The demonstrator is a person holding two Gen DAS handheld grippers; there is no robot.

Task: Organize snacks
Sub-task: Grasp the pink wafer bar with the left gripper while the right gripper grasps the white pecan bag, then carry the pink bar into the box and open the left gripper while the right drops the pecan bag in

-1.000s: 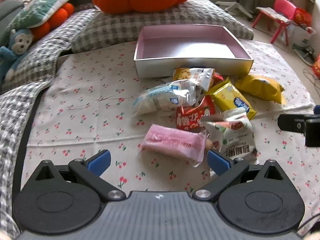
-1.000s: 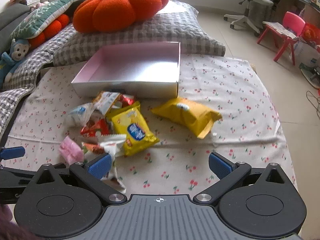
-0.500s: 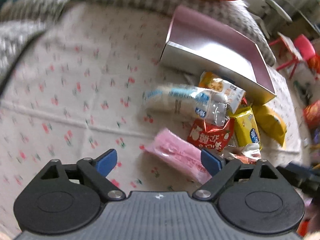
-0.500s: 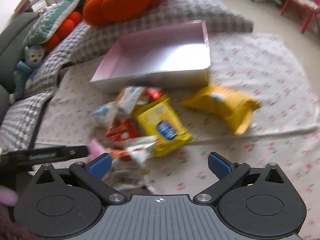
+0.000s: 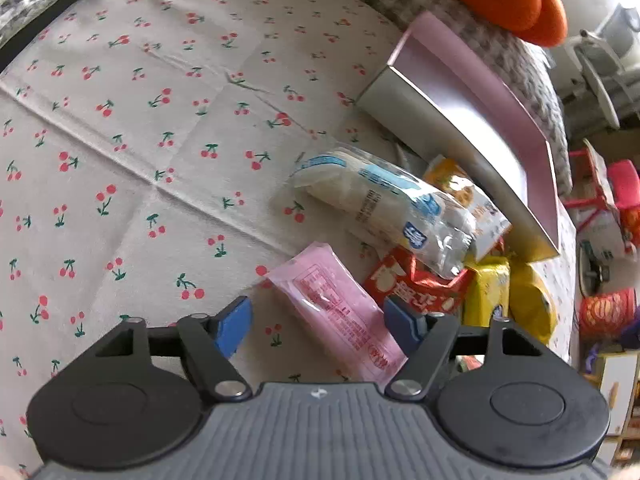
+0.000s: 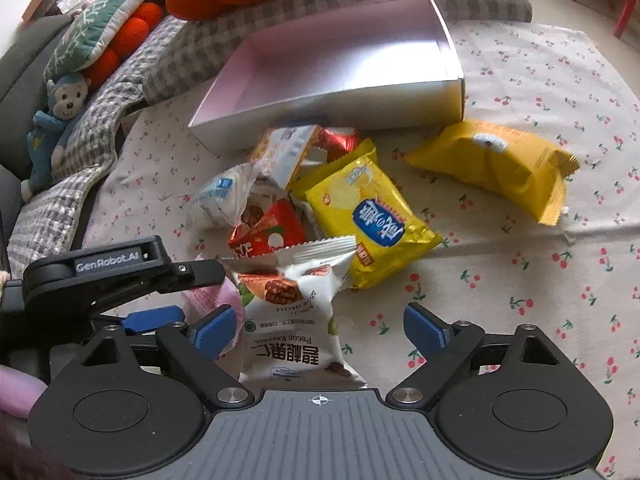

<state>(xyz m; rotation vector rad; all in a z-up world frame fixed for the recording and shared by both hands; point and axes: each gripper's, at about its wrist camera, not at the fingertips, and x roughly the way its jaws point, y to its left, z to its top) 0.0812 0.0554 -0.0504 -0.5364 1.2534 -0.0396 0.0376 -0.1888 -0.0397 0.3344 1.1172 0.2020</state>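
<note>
Left wrist view: seven packets counted in a heap on the cherry-print cloth (image 5: pixel 160 128), just in front of one pink-lined box (image 5: pixel 472 92).
Landmark: box, open-topped, rectangular, silvery outer walls, nothing visible inside.
Pink packet (image 5: pixel 336 316): flat, glossy plastic, farthest of the heap from the box; long axis diagonal, far end pointing up-left.
Left gripper (image 5: pixel 316 326): jaws part-way open and just been closing, straddling the pink packet; right pad at its edge, left pad clear, no grip seen.
Right wrist view: white nut packet (image 6: pixel 296 312), crinkled foil with serrated top, long axis running away from the camera towards the box.
Right gripper (image 6: pixel 316 330): jaws wide, just been closing a little; white nut packet between them, pads apart from it.
Others: yellow chip bag (image 6: pixel 372 216) just in front of the box; plump yellow pillow bag (image 6: pixel 496 164) beside the box's right corner.
</note>
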